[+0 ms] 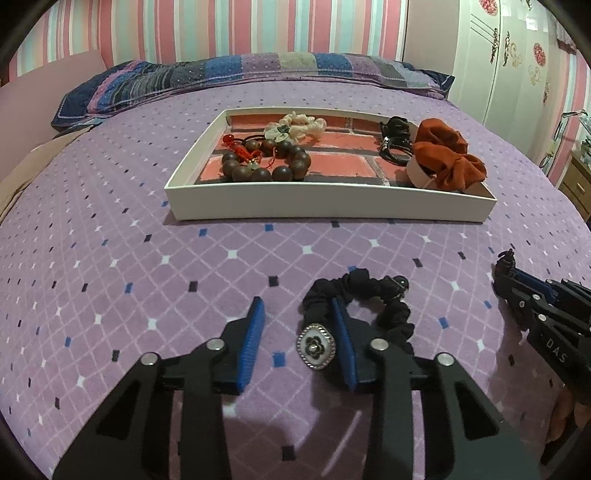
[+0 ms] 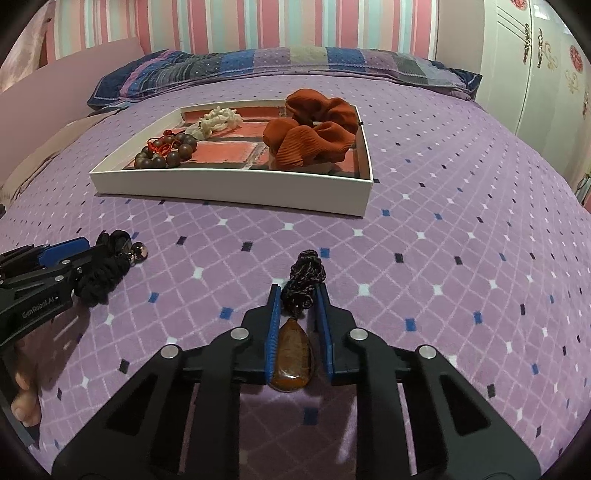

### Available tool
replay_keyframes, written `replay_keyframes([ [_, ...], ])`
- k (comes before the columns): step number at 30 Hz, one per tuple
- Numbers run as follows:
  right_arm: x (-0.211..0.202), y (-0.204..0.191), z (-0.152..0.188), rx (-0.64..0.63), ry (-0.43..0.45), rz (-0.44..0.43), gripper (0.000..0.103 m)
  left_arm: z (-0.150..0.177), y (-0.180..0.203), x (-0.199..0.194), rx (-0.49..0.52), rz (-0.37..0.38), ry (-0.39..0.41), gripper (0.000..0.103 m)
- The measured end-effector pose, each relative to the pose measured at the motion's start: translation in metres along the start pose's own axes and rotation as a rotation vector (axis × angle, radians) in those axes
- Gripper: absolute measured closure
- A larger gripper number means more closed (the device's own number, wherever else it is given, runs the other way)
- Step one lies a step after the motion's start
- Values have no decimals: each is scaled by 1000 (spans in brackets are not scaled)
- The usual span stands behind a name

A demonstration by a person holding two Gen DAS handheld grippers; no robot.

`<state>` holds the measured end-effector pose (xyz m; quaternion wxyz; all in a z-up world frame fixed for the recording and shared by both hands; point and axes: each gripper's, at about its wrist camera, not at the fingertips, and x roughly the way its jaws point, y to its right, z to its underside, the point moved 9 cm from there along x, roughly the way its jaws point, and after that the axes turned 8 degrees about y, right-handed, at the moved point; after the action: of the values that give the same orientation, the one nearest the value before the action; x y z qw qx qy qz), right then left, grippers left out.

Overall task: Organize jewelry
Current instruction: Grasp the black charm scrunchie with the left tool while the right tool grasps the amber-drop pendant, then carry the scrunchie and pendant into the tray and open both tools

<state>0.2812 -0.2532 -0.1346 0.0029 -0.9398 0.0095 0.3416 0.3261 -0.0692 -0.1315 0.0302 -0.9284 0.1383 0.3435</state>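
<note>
On the purple bed (image 1: 110,221), the tray (image 1: 325,203) sits at twelve o'clock. Left gripper (image 1: 299,332) straddles the black scrunchie (image 1: 373,295), seemingly unclamped; right gripper (image 2: 295,317) pinches the pendant (image 2: 293,354); its cord (image 2: 306,280) may snag.

Both grippers, left (image 1: 299,314) & right (image 2: 297,295), angled down, jaws part-closed.

place: home bedroom | signs: bed with purple quilt (image 1: 110,206), pillow (image 1: 229,74), striped wallpaper (image 1: 221,29), white wardrobe (image 1: 509,55)
</note>
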Motion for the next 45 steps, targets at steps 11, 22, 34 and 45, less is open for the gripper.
replay_keyframes([
  [11, -1, 0, 0, 3, 9, -3, 86, 1, 0, -2, -11, 8, 8, 86],
  [22, -13, -1, -14, 14, 56, -18, 87, -6, -1, -5, -16, 9, 14, 91],
  [34, -15, -16, -85, 14, 148, -74, 88, -77, -9, -21, -13, 31, 120, 91],
  [45, 25, -38, -142, 20, 140, -130, 88, -156, -20, -21, -28, 46, 204, 91],
])
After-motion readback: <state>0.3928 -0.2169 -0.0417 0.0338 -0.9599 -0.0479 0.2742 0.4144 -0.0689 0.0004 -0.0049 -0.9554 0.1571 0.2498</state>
